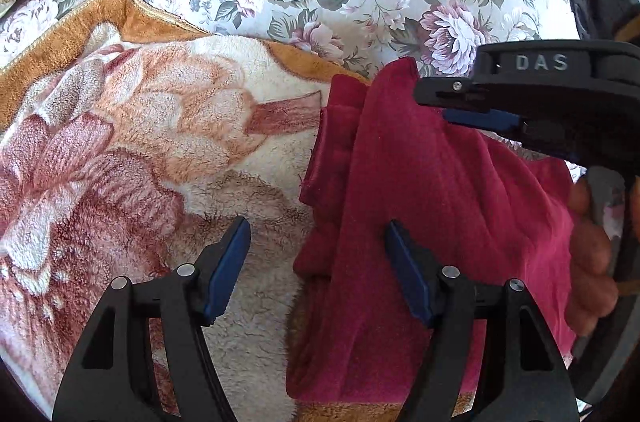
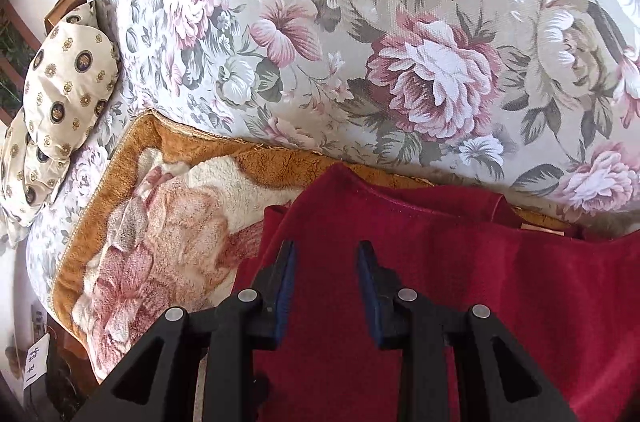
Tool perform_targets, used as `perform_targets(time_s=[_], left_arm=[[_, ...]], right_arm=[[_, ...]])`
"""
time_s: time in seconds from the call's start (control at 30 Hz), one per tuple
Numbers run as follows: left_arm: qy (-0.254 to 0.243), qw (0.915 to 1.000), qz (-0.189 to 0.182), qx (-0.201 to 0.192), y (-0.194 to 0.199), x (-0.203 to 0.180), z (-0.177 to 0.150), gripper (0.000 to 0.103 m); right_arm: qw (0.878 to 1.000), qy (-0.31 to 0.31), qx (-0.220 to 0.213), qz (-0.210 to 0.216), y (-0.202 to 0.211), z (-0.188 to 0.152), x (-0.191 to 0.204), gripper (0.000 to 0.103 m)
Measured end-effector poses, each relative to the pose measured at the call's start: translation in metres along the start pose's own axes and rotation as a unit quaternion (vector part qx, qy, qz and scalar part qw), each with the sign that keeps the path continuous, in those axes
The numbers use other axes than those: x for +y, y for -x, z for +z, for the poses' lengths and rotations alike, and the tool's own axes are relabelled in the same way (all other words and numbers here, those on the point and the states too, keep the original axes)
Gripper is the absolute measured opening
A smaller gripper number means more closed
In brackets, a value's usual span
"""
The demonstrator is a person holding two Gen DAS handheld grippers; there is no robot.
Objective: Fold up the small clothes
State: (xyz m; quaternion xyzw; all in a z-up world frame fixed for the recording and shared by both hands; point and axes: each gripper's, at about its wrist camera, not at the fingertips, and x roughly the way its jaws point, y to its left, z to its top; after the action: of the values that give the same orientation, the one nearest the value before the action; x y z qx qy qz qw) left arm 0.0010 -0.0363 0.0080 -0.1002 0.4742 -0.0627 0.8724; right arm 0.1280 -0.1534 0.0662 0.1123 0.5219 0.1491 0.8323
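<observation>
Red garment (image 2: 460, 282) lies under both open jaws, seemingly untouched.

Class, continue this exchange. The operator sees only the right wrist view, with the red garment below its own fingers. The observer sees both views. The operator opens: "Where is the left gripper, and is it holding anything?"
Observer: The left gripper is open and holds nothing. It straddles the left edge of the red garment, with one finger over the garment and the other over the fleece blanket.
Operator: Is that edge flat?
Observer: No. A narrower folded layer sticks out from under the top layer there.
Operator: How does my gripper look from that side?
Observer: The right gripper shows side-on by the garment's far corner, with a hand on its handle.
</observation>
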Motion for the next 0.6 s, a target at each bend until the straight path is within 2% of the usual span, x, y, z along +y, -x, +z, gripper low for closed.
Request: perform_targets(time_s=[0.17,0.27,0.37,0.47,0.6], left_arm=[[0.008,1.0,-0.004,0.0,0.004,0.002,-0.002,0.07],[0.03,0.9995,-0.014,0.004,0.012,0.015,-0.007,0.07],[0.061,0.9971,-0.044,0.012,0.024,0.032,-0.014,0.07],[0.065,0.997,-0.041,0.004,0.03,0.036,-0.017,0.07],[0.075,0.9958,-0.047,0.023,0.025,0.034,-0.019,0.07]], right_arm=[[1.0,-0.015,0.01,0.01,0.002,-0.012,0.001,0.035],[1.0,-0.011,0.012,0.006,0.002,-0.014,0.005,0.037],[1.0,-0.012,0.017,0.007,-0.001,-0.015,0.009,0.04],[1.0,-0.015,0.019,0.006,-0.003,-0.018,0.014,0.042],[1.0,-0.009,0.023,0.005,-0.004,-0.02,0.023,0.044]])
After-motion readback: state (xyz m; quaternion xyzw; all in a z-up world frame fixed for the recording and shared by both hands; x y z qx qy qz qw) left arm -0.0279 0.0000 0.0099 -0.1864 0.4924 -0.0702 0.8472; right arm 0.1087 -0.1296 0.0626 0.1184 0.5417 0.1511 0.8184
